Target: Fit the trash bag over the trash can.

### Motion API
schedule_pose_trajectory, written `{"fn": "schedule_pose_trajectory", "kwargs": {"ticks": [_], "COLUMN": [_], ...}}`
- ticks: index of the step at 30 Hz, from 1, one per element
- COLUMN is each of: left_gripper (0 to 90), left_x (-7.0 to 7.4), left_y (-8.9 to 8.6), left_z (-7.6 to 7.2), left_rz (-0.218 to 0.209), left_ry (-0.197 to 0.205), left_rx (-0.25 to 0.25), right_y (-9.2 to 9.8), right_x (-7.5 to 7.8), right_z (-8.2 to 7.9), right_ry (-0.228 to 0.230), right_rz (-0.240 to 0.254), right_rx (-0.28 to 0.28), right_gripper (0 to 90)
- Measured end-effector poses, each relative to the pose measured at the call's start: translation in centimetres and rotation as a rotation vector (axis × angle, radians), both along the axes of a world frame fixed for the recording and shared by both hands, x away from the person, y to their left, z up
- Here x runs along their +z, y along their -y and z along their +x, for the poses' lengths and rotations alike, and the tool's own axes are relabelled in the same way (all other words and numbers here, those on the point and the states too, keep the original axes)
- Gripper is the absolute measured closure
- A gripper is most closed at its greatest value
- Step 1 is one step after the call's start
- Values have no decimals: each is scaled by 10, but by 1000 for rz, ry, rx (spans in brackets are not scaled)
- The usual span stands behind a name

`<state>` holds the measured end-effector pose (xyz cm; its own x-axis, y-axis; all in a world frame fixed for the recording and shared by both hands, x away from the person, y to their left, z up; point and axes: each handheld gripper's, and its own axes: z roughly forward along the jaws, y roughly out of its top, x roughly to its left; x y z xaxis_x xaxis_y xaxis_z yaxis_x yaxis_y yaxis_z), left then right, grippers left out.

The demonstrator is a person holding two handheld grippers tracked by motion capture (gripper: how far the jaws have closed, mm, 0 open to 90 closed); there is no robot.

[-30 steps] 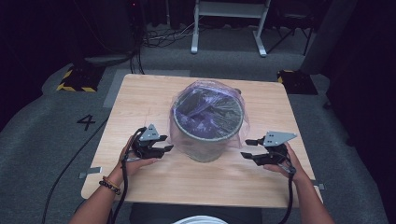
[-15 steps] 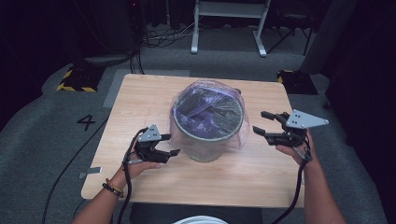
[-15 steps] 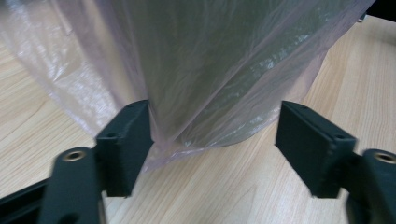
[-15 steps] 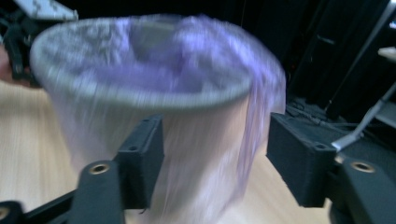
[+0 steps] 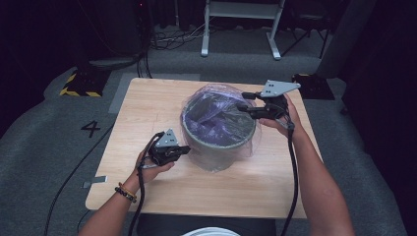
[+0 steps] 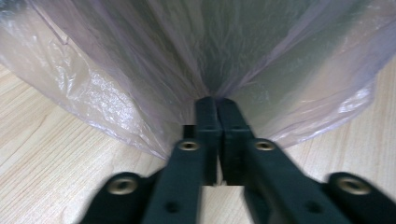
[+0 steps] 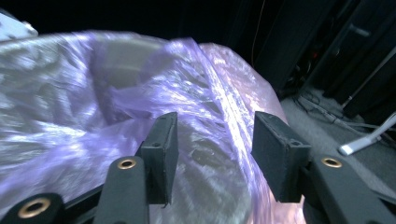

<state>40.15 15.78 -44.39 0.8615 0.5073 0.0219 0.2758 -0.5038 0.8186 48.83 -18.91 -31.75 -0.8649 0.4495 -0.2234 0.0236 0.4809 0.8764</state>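
A grey round bin (image 5: 216,147) stands mid-table with a translucent purple plastic bag (image 5: 216,115) draped in and over it. My left gripper (image 5: 186,149) lies low at the bin's near left side. In the left gripper view its jaws (image 6: 215,105) are pressed together, pinching a fold of the bag (image 6: 140,60) just above the wooden table (image 6: 46,154). My right gripper (image 5: 242,102) is held up at the bin's right rim. Its jaws (image 7: 212,135) have just been closing and still stand apart, with the bag's film (image 7: 70,135) bulging behind and between them.
The wooden table (image 5: 147,108) has bare wood to the left and in front of the bin. Grey carpet with a painted 4 (image 5: 91,129) surrounds it. A yellow-and-black striped base (image 5: 78,83) and white frame legs (image 5: 241,29) stand beyond. A white round object (image 5: 211,231) pokes in at the bottom edge.
My right gripper rose from table level beside the bin to its right rim. My left gripper's jaws, open before, have come together on the bag.
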Motion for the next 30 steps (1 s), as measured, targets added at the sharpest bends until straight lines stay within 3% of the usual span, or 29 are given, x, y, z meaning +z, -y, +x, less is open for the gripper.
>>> {"fn": "schedule_pose_trajectory", "kwargs": {"ticks": [6,11,14,17,20,24,30], "left_gripper": [900,900,900,900,900,900,900], "left_x": [-2,-2,-3,-4,-6,-9,-12], "left_y": [0,-1,0,1,1,0,1], "left_z": [2,2,2,2,2,2,1], "left_rz": [7,18,36,45,56,69,91], "left_ry": [1,0,7,8,7,11,11], "left_rx": [4,3,-7,-15,-15,-15,-20], "right_y": [-11,-7,-3,1,4,9,14], "right_x": [-5,-6,-4,-3,-3,-6,-17], "right_z": [20,30,37,44,50,57,67], "right_ry": [-23,-59,-96,-125,-131,-161,-215], "right_rz": [-64,-56,-12,25,41,72,72], "right_rx": [-75,-93,-100,-119,-175,-196,-252], "right_gripper": [633,821,892,900,900,897,885]}}
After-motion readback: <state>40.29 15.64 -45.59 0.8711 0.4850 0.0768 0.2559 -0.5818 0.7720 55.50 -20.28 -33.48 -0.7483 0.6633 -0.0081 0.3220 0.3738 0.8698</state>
